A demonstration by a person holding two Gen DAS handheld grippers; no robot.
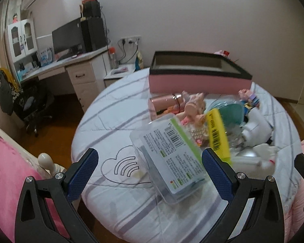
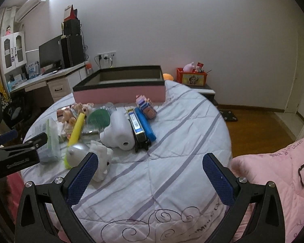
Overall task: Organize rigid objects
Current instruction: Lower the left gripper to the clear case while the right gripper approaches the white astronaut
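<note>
A pink box with a black rim (image 1: 198, 81) (image 2: 119, 93) stands open at the far side of the bed. In front of it lies a pile of objects: a clear plastic package with a green label (image 1: 170, 162) (image 2: 48, 139), a yellow bar (image 1: 217, 133) (image 2: 77, 129), a white plastic toy (image 2: 117, 131), a blue roll (image 2: 146, 127), a silver dome (image 2: 79, 156). My left gripper (image 1: 150, 174) is open, its jaws either side of the clear package, not touching it. My right gripper (image 2: 150, 180) is open and empty over bare bedcover.
A striped white bedcover (image 2: 172, 141) covers the bed. A pink quilt (image 2: 273, 178) lies at the right. A desk with monitor (image 1: 69, 38) and a chair (image 1: 28, 105) stand left. A red crate (image 2: 192, 77) sits on a side table beyond the bed.
</note>
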